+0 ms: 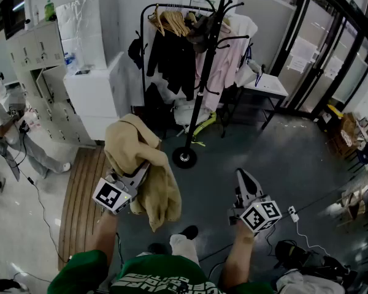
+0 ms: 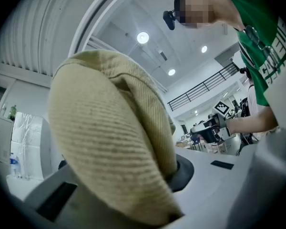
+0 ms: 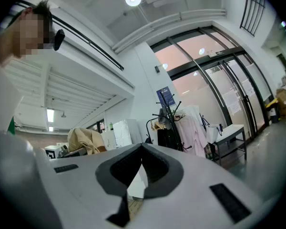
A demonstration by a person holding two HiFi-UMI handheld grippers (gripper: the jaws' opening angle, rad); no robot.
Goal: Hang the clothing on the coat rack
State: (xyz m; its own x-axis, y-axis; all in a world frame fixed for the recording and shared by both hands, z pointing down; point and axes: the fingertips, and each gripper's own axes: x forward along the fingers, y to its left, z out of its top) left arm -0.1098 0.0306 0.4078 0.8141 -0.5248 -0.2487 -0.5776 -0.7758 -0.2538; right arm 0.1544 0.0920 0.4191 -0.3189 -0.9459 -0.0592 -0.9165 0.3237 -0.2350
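Note:
A tan corduroy jacket (image 1: 138, 158) hangs bunched from my left gripper (image 1: 137, 175), which is shut on it at the lower left of the head view. In the left gripper view the jacket (image 2: 109, 147) covers the left gripper (image 2: 174, 175) and hides most of its jaws. My right gripper (image 1: 243, 177) points upward at the lower right, shut with nothing in it; in its own view the right gripper (image 3: 142, 149) has its jaws meeting at the tips. The black coat rack (image 1: 201, 84) stands ahead on a round base (image 1: 185, 158), about a step beyond both grippers.
A black coat (image 1: 172, 57) and a pink garment (image 1: 227, 60) hang by the rack, with wooden hangers (image 1: 172, 20) on a rail. A white cabinet (image 1: 95, 94), lockers (image 1: 37, 60) and a person (image 1: 3, 127) are at left, a slatted wooden platform (image 1: 80, 188) below. A table (image 1: 267, 86) and glass doors (image 1: 331, 48) stand right; cables (image 1: 294, 219) lie on the floor.

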